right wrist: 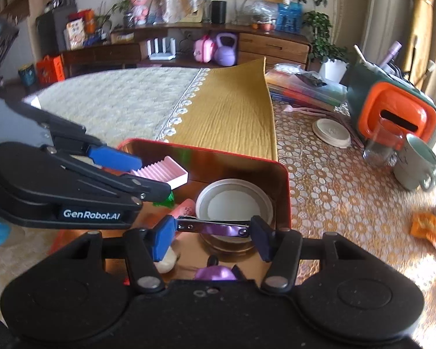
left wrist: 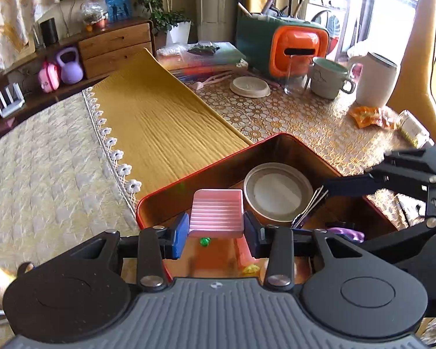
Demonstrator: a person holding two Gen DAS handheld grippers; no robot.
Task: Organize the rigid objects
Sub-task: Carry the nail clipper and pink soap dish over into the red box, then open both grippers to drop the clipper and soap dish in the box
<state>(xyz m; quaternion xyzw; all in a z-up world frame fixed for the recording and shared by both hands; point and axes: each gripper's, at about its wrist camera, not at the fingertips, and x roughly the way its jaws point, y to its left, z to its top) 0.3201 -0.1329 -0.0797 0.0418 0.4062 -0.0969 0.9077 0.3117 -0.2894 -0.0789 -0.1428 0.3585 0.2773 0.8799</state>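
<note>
Between the 2 blue pads of the left gripper (left wrist: 215, 234) sits a pink ribbed tray (left wrist: 217, 212), gripped by its 2 short sides, so its long axis runs across from pad to pad. It hangs over the near-left part of the red tin box (left wrist: 189, 174). Below it, on the box floor, lie a small green piece (left wrist: 205, 241) and a round lid (left wrist: 277, 192) toward the far corner. The other tool comes in from the right edge of this view with a thin metal thing in its tip.

From the right wrist view, the right gripper (right wrist: 213, 234) is closed on a nail clipper (right wrist: 215, 228), held by its 2 ends; its long axis lies level, across the jaws. It hangs over the near edge of the lid (right wrist: 232, 200). The left gripper (right wrist: 142, 171) with the pink tray (right wrist: 165, 171) is on the left, near the box's far-left wall.

I judge both things only need to go straight down, and the clipper's side is the more crowded one.
</note>
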